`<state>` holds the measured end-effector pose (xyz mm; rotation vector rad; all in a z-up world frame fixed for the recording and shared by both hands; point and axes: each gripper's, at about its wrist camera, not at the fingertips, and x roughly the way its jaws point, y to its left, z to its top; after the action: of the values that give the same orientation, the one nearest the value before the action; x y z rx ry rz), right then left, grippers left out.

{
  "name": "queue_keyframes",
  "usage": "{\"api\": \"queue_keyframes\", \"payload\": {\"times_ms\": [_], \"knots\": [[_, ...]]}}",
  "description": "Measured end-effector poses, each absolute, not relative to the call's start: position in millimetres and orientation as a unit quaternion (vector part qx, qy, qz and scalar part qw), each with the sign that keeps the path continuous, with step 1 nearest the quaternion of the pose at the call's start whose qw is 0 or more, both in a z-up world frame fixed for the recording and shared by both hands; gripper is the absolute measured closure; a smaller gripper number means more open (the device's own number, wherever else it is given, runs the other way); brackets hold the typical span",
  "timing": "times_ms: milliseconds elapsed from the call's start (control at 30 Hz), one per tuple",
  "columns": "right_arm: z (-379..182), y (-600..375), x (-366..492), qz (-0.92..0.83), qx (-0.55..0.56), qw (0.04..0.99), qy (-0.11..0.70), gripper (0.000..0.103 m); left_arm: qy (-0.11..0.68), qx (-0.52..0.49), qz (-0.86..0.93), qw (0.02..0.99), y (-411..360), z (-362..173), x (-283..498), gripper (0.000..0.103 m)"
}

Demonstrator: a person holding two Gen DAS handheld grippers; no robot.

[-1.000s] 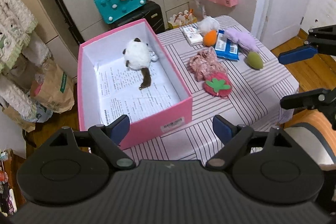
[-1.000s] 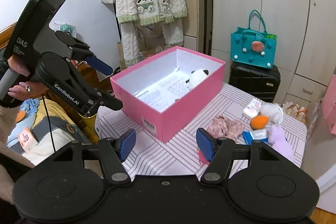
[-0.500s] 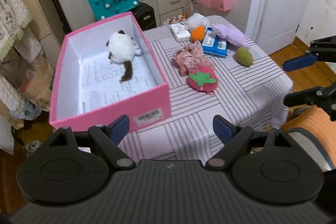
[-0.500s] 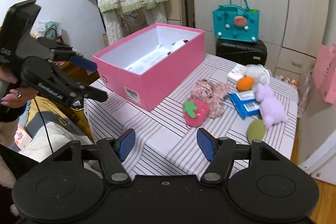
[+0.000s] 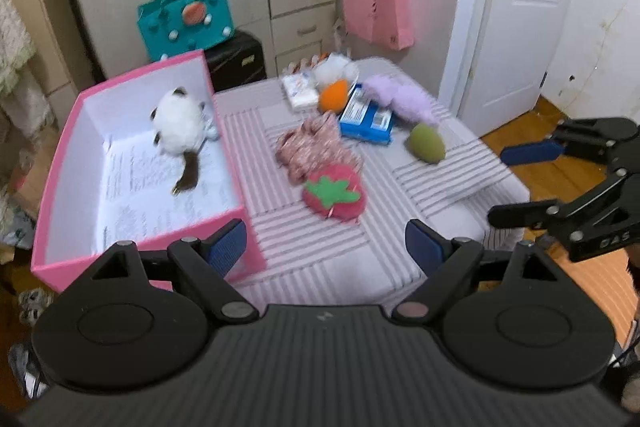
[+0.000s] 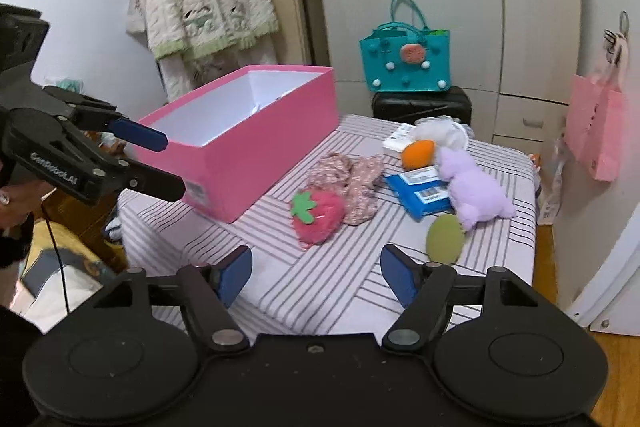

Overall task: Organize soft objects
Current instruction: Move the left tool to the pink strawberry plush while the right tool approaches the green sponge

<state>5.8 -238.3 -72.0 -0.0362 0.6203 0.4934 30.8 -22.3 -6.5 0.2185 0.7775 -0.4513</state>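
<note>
I had both grippers swung off the pink box (image 5: 136,255) toward the table: left gripper (image 5: 326,243) wide and empty, right gripper (image 6: 316,273) opening on nothing, probably lined up on the strawberry plush (image 6: 318,215) beside the box.

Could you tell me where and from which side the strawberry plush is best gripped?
Probably across the round red body of the strawberry plush, below its green felt leaf, coming from above on the near side. It lies flat on the striped table, and the floral cloth touches its far edge, so the near side is free.
</note>
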Motion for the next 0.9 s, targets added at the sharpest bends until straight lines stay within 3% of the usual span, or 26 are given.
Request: {"api": "queue_keyframes", "payload": {"times_ms": [333,800,900], "knots": [[-112.7,-263.2,25.5,0.181,-0.034,0.958,0.222,0.027,0.307,0.088,-0.217,0.922,-61.5,-18.9,40.6,0.018],[-150.5,-280.1,76.1,0.140,0.022,0.950,0.277,0.029,0.335,0.054,-0.191,0.921,-94.9,-78.1,87.4,0.023],[-155.6,-277.7,83.3,0.134,0.026,0.951,0.278,0.030,0.302,0.089,-0.148,0.938,-102.7,-89.9,86.2,0.023]]}}
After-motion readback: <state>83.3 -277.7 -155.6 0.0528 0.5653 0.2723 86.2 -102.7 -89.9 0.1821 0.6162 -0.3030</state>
